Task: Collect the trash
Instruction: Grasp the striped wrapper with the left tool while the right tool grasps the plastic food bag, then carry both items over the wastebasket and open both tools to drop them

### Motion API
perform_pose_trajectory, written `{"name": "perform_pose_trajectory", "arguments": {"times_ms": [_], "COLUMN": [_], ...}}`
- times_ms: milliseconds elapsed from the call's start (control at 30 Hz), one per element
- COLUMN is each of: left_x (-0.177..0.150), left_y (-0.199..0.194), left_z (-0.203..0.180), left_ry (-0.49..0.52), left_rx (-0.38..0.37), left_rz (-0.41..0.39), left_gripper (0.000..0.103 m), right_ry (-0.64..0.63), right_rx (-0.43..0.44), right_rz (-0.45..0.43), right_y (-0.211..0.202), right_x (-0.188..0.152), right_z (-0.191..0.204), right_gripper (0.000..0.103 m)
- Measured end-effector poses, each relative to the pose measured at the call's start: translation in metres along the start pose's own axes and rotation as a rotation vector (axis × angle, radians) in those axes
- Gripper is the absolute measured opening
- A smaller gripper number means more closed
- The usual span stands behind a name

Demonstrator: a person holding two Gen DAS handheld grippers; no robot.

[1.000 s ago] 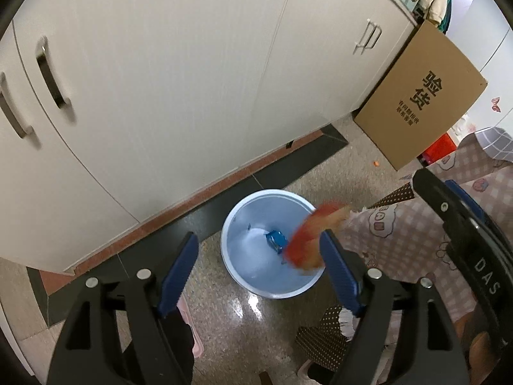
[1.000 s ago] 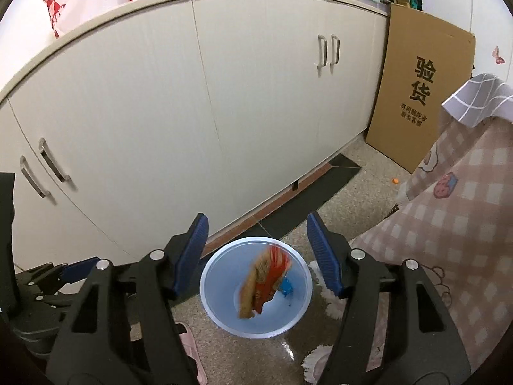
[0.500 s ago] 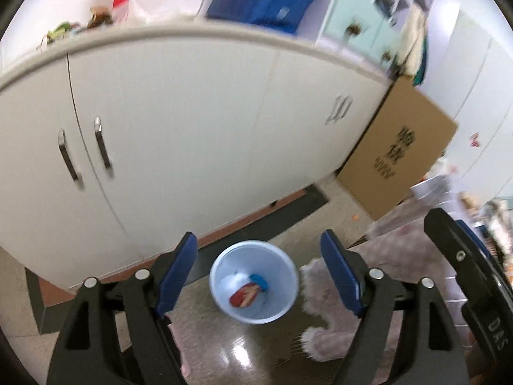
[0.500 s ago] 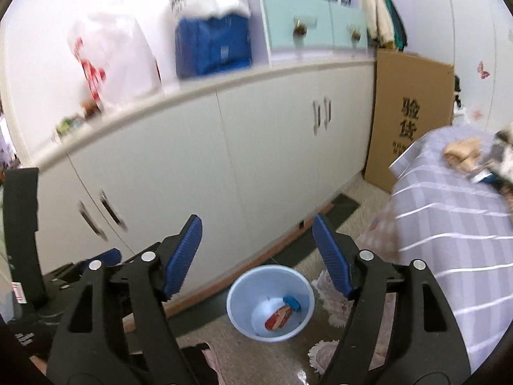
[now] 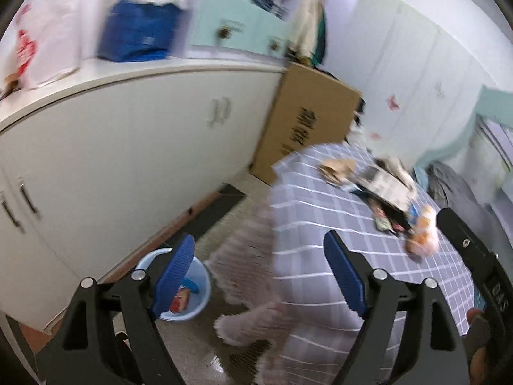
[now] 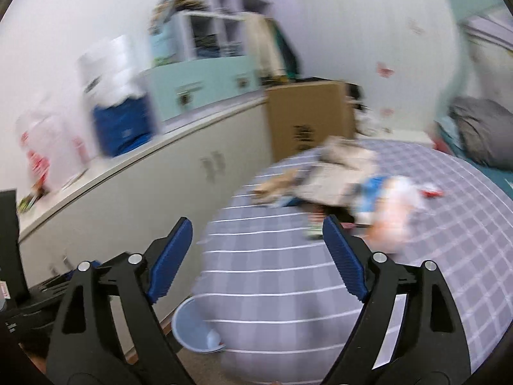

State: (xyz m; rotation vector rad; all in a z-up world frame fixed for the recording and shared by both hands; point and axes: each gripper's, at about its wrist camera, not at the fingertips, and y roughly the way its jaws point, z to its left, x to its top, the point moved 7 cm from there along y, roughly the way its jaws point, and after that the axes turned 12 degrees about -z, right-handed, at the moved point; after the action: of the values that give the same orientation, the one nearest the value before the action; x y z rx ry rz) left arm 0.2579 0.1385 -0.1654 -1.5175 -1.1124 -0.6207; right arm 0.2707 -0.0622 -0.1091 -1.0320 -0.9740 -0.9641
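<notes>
Both jaws empty, trash still waiting on the bed

The jaws of the left gripper [image 5: 259, 272] stand wide apart with nothing between them. Those of the right gripper [image 6: 256, 256] are opening, and they too hold nothing. The 2 grippers face a bed [image 5: 320, 218] under a grey-lilac checked cover, which fills most of both views.

Going from large to small: a long run of white cabinets [image 5: 128, 147] lines the wall beside the bed. A tall cardboard box [image 5: 307, 118] leans at its far end. On the cabinet top sit a blue bag [image 5: 138, 32], plastic bags and a pale green drawer unit, all blurred. Down on the floor, between the cabinets and the side edge of the bed, stands the blue bin [image 5: 195, 292]. A red wrapper and something blue lie inside it.

The remaining trash [image 5: 381, 192] lies in a loose heap near the far edge of the bed. It looks like a flat dark packet, brownish paper, a blue wrapper and a pale crumpled bag [image 6: 394, 215]. Blur hides the details.

By my reading, 1 piece is already binned and the step in hand is the reach for the next. That move calls for carrying open jaws across the cover to the nearest piece, likely the crumpled bag. The soft cover may yield under a pinch, so the jaws should close on the bag alone.
</notes>
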Motion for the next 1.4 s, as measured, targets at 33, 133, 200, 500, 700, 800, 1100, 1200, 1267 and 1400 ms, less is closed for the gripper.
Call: {"name": "perform_pose_trajectory", "arguments": {"times_ms": [33,133,200,500,700,800,1100,1200,1267,1400], "left_x": [-0.003,-0.010,-0.014,-0.035,-0.037,-0.036,-0.031,-0.033,-0.035,-0.038], "left_y": [0.004,0.019,0.031,0.087,0.127,0.141,0.161,0.159,0.154,0.138], "left_z": [-0.011,-0.046,-0.060,-0.128,-0.154,-0.163,-0.178,-0.184,-0.183,-0.171], "left_ry": [0.011,0.038,0.054,0.135,0.145,0.161,0.258,0.289,0.274,0.245], "left_rx": [-0.014,-0.056,-0.084,-0.160,-0.170,-0.165,-0.161,-0.197,-0.221,-0.239], "left_rz": [0.010,0.054,0.085,0.217,0.258,0.256,0.252,0.269,0.283,0.289], "left_gripper": [0.081,0.081,0.081,0.081,0.081,0.080,0.046,0.014,0.011,0.009], "right_ry": [0.016,0.079,0.105,0.221,0.269,0.275,0.309,0.316,0.309,0.304], "right_rx": [-0.033,-0.110,-0.150,-0.113,-0.037,-0.026,-0.011,-0.016,-0.029,-0.039], "right_rz": [0.012,0.065,0.096,0.248,0.266,0.254,0.228,0.214,0.193,0.155], "right_y": [0.001,0.009,0.017,0.070,0.081,0.079,0.074,0.071,0.066,0.049], "right_x": [0.000,-0.008,-0.011,-0.031,-0.035,-0.033,-0.030,-0.028,-0.025,-0.020], "right_z": [-0.017,-0.067,-0.095,-0.149,-0.151,-0.152,-0.156,-0.158,-0.160,-0.160], "right_gripper": [0.087,0.087,0.087,0.080,0.044,0.043,0.036,0.034,0.034,0.034]}}
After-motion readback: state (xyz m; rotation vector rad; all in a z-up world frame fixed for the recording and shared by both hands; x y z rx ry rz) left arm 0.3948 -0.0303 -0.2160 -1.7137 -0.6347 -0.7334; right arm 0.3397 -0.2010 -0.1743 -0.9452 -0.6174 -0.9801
